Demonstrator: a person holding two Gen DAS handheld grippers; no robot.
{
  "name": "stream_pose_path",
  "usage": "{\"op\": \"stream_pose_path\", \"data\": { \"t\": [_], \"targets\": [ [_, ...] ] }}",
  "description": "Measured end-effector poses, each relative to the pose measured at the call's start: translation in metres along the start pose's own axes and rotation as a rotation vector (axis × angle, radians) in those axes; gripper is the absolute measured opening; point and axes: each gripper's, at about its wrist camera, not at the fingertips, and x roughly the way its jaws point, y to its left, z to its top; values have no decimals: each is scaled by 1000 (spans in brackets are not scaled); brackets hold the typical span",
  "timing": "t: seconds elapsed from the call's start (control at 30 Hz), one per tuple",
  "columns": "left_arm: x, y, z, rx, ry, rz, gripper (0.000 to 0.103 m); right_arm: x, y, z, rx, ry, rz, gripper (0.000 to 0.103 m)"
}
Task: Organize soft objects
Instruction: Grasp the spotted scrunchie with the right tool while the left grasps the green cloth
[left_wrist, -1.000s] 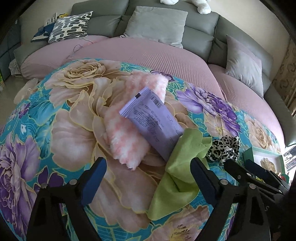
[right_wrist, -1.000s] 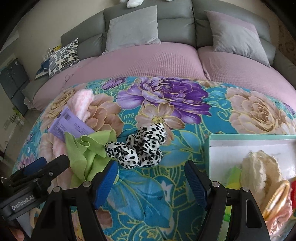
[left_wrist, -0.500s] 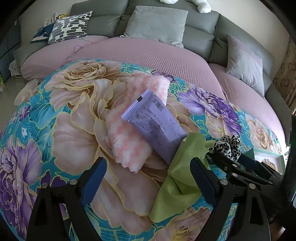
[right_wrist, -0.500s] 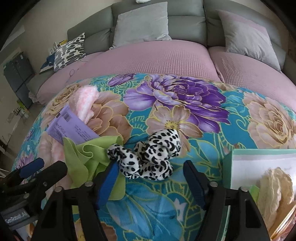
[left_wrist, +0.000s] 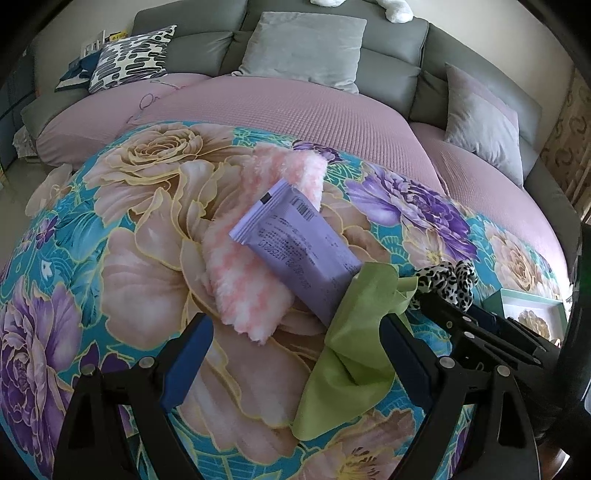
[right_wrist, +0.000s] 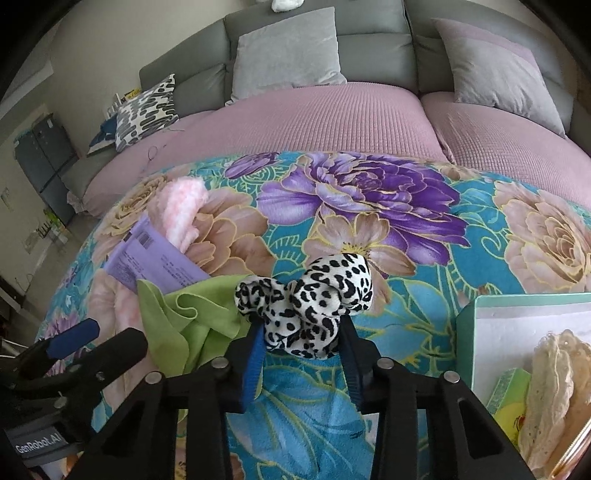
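Note:
My right gripper (right_wrist: 301, 341) is shut on a leopard-print scrunchie (right_wrist: 308, 295), which sits between the two blue pads on the floral blanket. The scrunchie also shows in the left wrist view (left_wrist: 448, 282). My left gripper (left_wrist: 291, 354) is open and empty, hovering over the blanket. A green cloth (left_wrist: 351, 347) lies by its right finger, partly over a purple packet (left_wrist: 295, 251) that rests on a fluffy pink cloth (left_wrist: 255, 266). The green cloth (right_wrist: 188, 317), packet (right_wrist: 155, 258) and pink cloth (right_wrist: 181, 206) lie left of the right gripper.
A mint-green box (right_wrist: 517, 306) at the right holds a cream lace item (right_wrist: 550, 391) and a small green pack (right_wrist: 508, 397). A grey sofa with pillows (left_wrist: 303, 48) and a mauve cover (left_wrist: 295, 110) lies beyond the floral blanket (right_wrist: 369, 192).
My right gripper moved forward onto the leopard scrunchie and closed on it. My left gripper stayed open and barely shifted.

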Motion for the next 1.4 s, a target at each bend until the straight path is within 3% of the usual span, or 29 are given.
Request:
{"op": "stream_pose_path", "data": {
  "t": [0.07, 0.13, 0.33, 0.43, 0.57, 0.7, 0.93, 0.97, 1.13, 1.2, 1.4],
  "targets": [
    [0, -1, 0, 4, 2, -3, 88, -3, -1, 0, 7, -8, 3, 39],
    [2, -2, 0, 6, 12, -17, 78, -9, -4, 0, 17, -21, 2, 38],
    [5, -10, -3, 24, 21, -36, 76, -33, -15, -3, 64, -58, -11, 38],
    [8, -17, -5, 47, 29, -50, 64, -47, -20, -6, 84, -73, -26, 38],
    [22, -25, -9, 65, 66, -65, 58, -64, -25, -15, 102, -85, -44, 38],
    [36, -35, -15, 91, 110, -62, 54, -77, -29, -25, 122, -90, -56, 38],
    [40, -45, -19, 121, 102, -15, 53, -93, -35, -36, 145, -98, -75, 38],
    [40, -48, -20, 130, 100, -4, 51, -95, -35, -37, 146, -100, -77, 38],
    [38, -53, -21, 129, 98, -26, 19, -105, -36, -43, 160, -108, -88, 38],
    [38, -53, -21, 125, 97, -30, 12, -108, -38, -46, 172, -111, -90, 38],
    [24, -53, -20, 107, 55, -40, 7, -117, -45, -50, 187, -132, -101, 38]
  ]
}}
